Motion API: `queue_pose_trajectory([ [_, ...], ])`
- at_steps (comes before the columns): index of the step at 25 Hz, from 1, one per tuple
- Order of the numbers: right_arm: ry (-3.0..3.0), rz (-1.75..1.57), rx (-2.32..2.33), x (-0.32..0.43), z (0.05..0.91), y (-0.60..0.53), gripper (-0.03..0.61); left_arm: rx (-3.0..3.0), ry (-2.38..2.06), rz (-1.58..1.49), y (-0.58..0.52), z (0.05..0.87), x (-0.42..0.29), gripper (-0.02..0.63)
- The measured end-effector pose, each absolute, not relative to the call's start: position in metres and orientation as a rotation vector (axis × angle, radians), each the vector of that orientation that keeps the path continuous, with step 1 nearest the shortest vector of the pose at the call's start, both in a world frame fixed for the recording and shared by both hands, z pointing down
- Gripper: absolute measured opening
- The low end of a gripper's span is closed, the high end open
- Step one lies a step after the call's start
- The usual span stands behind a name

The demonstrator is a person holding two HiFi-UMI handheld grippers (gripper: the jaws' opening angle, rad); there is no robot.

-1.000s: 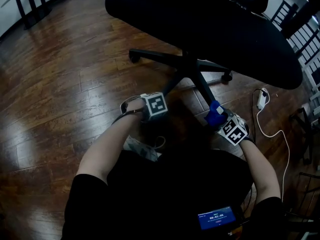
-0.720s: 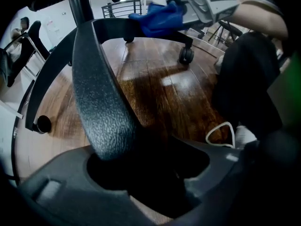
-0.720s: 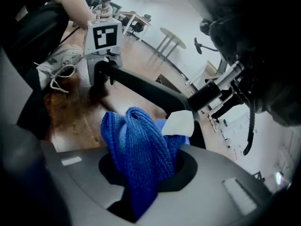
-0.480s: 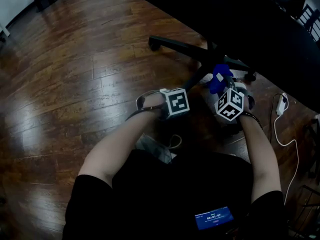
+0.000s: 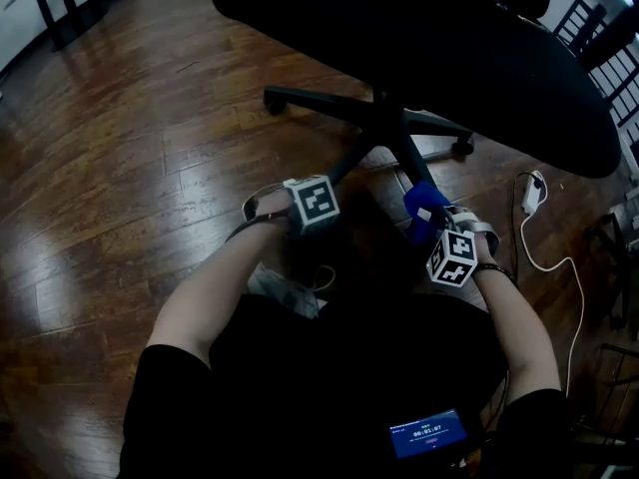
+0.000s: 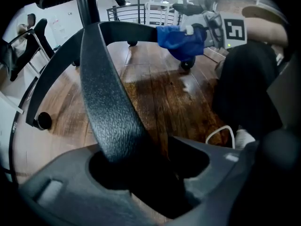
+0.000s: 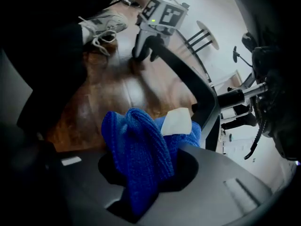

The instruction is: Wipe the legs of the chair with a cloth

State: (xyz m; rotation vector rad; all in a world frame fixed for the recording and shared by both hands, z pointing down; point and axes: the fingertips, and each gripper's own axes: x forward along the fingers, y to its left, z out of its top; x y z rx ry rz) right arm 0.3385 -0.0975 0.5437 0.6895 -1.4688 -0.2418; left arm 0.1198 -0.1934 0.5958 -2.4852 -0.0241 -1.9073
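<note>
A black office chair stands over a star base [image 5: 384,123] with several legs. My left gripper [image 5: 321,200] points down and is shut on one black leg [image 6: 106,102], which runs up between its jaws in the left gripper view. My right gripper [image 5: 436,230] is shut on a bunched blue cloth [image 7: 141,145] with a white tag. In the head view that cloth [image 5: 422,208] lies against the near end of the neighbouring leg [image 5: 407,163]. The right gripper view shows my left gripper [image 7: 149,44] farther off, at the end of the leg [image 7: 188,79] it grips.
The chair's wide black seat [image 5: 419,38] overhangs the base. Castors [image 5: 272,103] sit at the leg ends. A white power strip with its cable [image 5: 527,196] lies on the wood floor to the right. Dark chairs [image 5: 599,48] stand at the far right. A shoe [image 5: 285,292] is under my left arm.
Half a second ago my right gripper held the cloth higher up the leg, near the hub; it has since come back down toward the leg's near end and rolled. The left gripper stayed put.
</note>
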Motion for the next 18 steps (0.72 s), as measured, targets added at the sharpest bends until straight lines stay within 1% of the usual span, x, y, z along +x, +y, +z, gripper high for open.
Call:
queue_pose_trajectory([
  [4,-1.511,-0.107,0.714,0.348,0.547,-0.062,0.092,-2.49,0.03,-1.904,-0.194,0.594,0.119,0.247],
  [9,-1.573,0.002,0.848,0.346,0.538,-0.073,0.091,-2.461,0.123,-1.938,-0.19,0.596,0.117,0.247],
  [12,-1.554,0.026,0.918,0.361,0.534,-0.081,0.091,-2.531,0.067,-1.926,-0.171,0.594,0.132,0.249],
  [13,-1.535,0.04,0.955,0.373,0.533,-0.083,0.091,-2.564,0.019,-1.925,-0.159,0.592,0.141,0.253],
  [16,-1.51,0.107,1.113,0.404,0.528,-0.089,0.092,-2.658,-0.077,-1.909,-0.119,0.588,0.176,0.307],
  [18,-1.554,0.124,1.193,0.405,0.519,-0.092,0.092,-2.744,-0.04,-1.864,-0.104,0.586,0.201,0.319],
])
